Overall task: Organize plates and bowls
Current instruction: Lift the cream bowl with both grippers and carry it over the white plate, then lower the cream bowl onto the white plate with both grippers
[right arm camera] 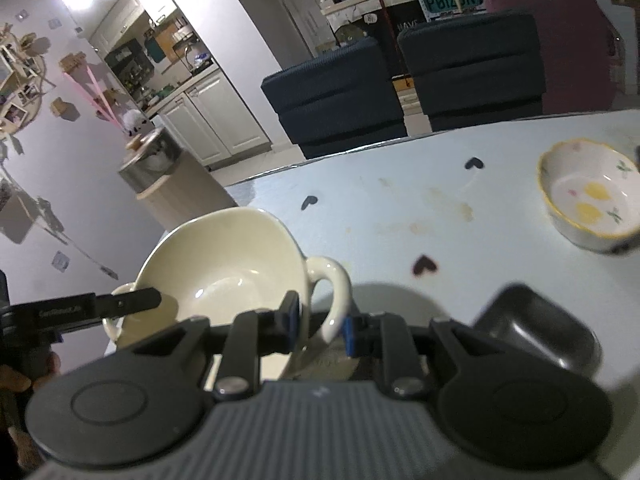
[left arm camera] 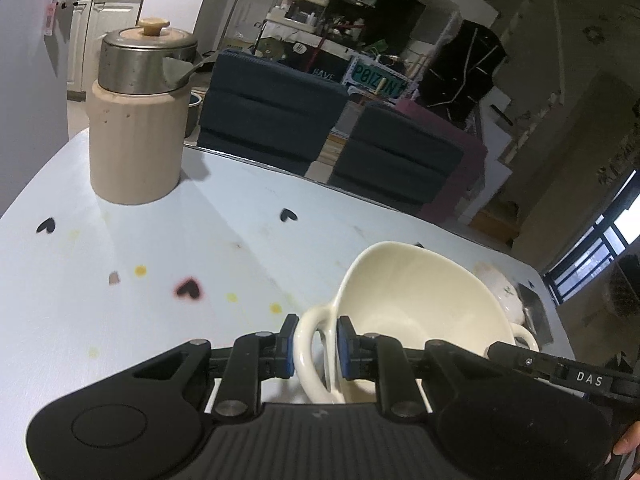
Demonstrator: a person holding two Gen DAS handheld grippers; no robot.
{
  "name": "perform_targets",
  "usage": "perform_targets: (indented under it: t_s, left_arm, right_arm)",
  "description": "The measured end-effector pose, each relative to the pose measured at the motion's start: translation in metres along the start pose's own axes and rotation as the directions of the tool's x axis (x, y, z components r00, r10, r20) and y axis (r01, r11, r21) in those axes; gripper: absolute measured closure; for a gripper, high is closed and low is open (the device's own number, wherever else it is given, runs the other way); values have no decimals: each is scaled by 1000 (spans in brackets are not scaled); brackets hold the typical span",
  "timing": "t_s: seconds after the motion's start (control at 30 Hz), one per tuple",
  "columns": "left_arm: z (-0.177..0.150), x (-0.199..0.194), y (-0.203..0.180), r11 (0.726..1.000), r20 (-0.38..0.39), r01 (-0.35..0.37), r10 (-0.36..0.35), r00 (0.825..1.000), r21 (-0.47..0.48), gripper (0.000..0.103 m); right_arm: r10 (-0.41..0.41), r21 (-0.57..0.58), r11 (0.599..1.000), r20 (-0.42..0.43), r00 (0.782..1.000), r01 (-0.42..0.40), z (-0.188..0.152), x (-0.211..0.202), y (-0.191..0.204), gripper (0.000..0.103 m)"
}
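A cream two-handled bowl (left arm camera: pixel 416 300) hangs tilted above the pale blue table (left arm camera: pixel 160 248), carried by both grippers. My left gripper (left arm camera: pixel 316 340) is shut on one loop handle (left arm camera: pixel 310 344). In the right wrist view the same bowl (right arm camera: pixel 228 268) shows with my right gripper (right arm camera: pixel 318 322) shut on its other handle (right arm camera: pixel 334 300). The left gripper's finger (right arm camera: pixel 124 304) reaches to the far handle there. A small flowered bowl (right arm camera: pixel 590 202) with a yellow rim sits on the table at the right. It also peeks from behind the cream bowl (left arm camera: pixel 502 292) in the left view.
A beige canister with a steel pot and lid (left arm camera: pixel 138 112) stands at the table's far left corner. Two dark chairs (left arm camera: pixel 272 116) line the far edge. A dark metal tray (right arm camera: pixel 536 328) lies near my right gripper. A hand (left arm camera: pixel 628 440) holds the right gripper.
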State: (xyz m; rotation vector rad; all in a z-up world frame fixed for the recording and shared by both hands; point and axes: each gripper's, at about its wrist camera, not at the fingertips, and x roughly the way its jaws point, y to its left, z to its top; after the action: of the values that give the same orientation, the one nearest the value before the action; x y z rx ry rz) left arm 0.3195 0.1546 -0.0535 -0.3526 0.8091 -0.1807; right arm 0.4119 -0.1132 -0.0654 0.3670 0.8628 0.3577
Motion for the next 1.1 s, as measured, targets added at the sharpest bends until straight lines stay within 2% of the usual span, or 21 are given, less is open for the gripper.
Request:
perform_targets:
  t_s: [0.2, 0.43, 0.67, 0.9, 1.1]
  left_arm:
    - [-35, -24, -19, 1000, -24, -18, 18, 1000, 15, 81]
    - [-79, -33, -18, 999, -68, -3, 1, 998, -37, 80]
    - [-93, -26, -18, 999, -113, -19, 15, 993, -36, 77]
    - [-99, -14, -8, 999, -150, -25, 21, 988, -26, 77]
    - [-103, -1, 2, 998, -223, -41, 32, 974, -40, 77]
  right_arm:
    - [5, 44, 999, 8, 1000, -5, -34, -34, -7, 77]
    - [-23, 57, 998, -14, 1000, 24, -66, -64, -11, 78]
    - [-26, 81, 996, -52, 998, 30, -86, -72, -17, 79]
    - [-46, 75, 996, -91, 995, 53, -92, -62, -13, 79]
    - [-67, 57, 995, -150, 986, 76, -104, -51, -13, 77]
